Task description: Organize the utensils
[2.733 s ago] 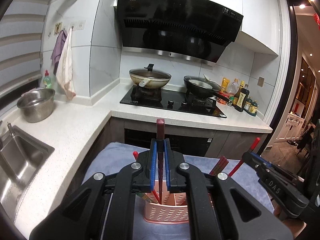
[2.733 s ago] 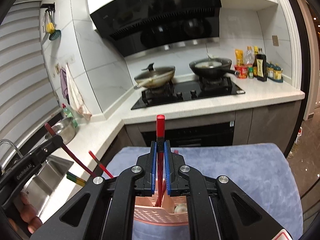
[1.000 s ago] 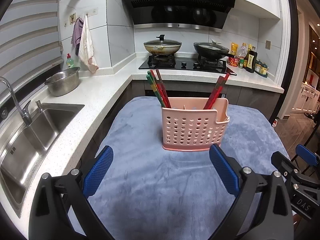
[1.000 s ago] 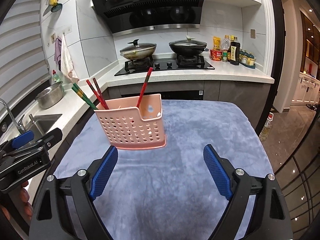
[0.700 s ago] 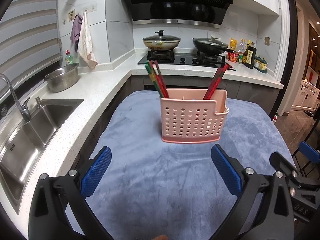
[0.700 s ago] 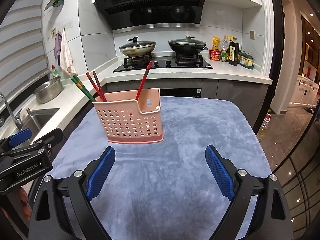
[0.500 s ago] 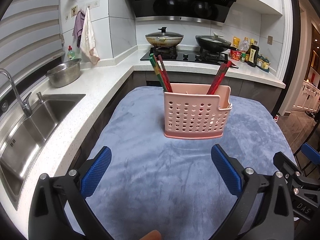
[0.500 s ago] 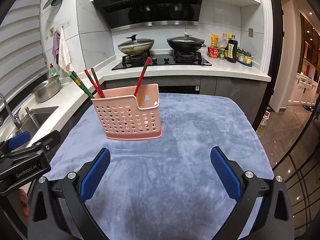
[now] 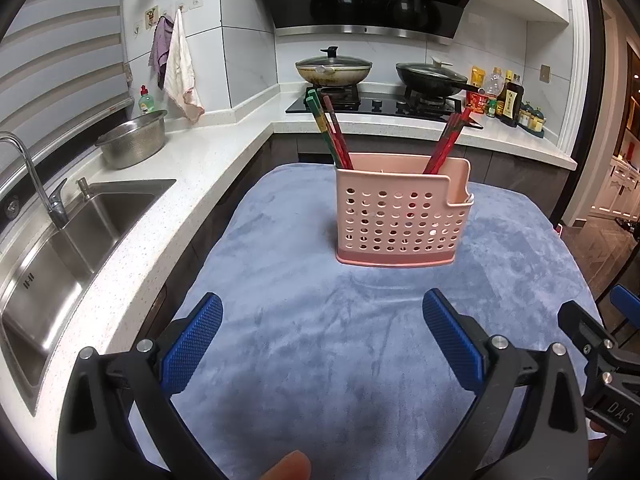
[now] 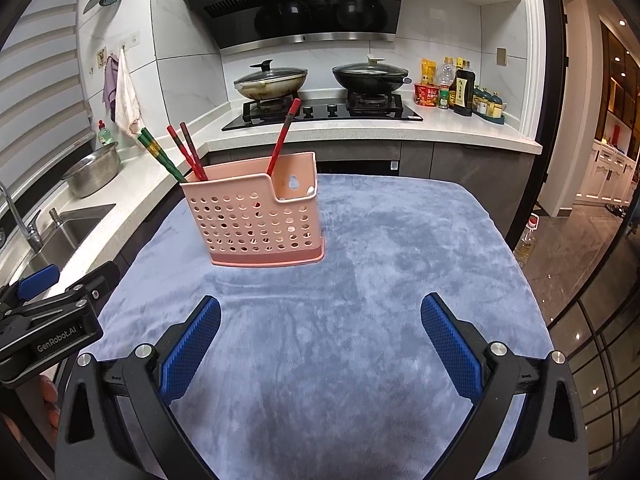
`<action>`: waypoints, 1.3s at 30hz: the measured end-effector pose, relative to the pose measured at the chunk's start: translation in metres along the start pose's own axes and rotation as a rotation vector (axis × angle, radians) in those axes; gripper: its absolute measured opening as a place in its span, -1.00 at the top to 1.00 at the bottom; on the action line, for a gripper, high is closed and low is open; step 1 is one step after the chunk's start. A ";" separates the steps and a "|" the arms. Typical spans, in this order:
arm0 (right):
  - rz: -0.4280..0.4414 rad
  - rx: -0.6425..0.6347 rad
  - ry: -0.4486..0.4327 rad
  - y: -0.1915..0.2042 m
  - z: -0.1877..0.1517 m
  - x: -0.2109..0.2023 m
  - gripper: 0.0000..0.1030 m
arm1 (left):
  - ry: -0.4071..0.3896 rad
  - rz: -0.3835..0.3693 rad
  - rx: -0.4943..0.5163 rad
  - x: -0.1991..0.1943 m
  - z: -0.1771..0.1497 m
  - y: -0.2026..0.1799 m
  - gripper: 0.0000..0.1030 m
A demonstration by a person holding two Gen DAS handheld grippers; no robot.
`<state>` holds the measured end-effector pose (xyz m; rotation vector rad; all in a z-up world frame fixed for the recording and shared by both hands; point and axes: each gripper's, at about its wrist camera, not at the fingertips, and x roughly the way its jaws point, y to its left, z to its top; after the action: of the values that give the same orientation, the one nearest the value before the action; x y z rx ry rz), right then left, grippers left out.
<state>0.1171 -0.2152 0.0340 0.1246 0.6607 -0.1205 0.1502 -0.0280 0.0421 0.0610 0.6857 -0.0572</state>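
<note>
My left gripper (image 9: 322, 334) fingers wide and empty, my right gripper (image 10: 320, 332) likewise, both short of the pink utensil basket (image 9: 402, 210), chopsticks (image 9: 332, 132) standing inside it, basket on the blue cloth (image 10: 360, 320).

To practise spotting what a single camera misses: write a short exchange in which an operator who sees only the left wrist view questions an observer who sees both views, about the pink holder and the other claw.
Operator: From the left wrist view, the pink holder stands on the blue cloth. Is there anything on its tall back wall?
Observer: Yes, a keyhole-shaped hanging hole behind the notch.
Operator: I see only an edge of the right claw. Is it holding anything?
Observer: No. It is open, with nothing between its pads, above the cloth and short of the holder.
</note>
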 end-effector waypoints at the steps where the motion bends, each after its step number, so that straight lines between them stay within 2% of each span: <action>1: 0.000 0.001 0.001 0.000 0.000 0.000 -0.87 | 0.000 0.001 0.000 0.000 0.000 0.000 -0.86; 39: -0.008 -0.007 0.021 -0.001 -0.006 0.005 -0.87 | 0.002 0.022 0.016 0.002 -0.002 0.001 -0.86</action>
<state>0.1173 -0.2154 0.0261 0.1167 0.6825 -0.1248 0.1499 -0.0271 0.0392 0.0840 0.6869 -0.0417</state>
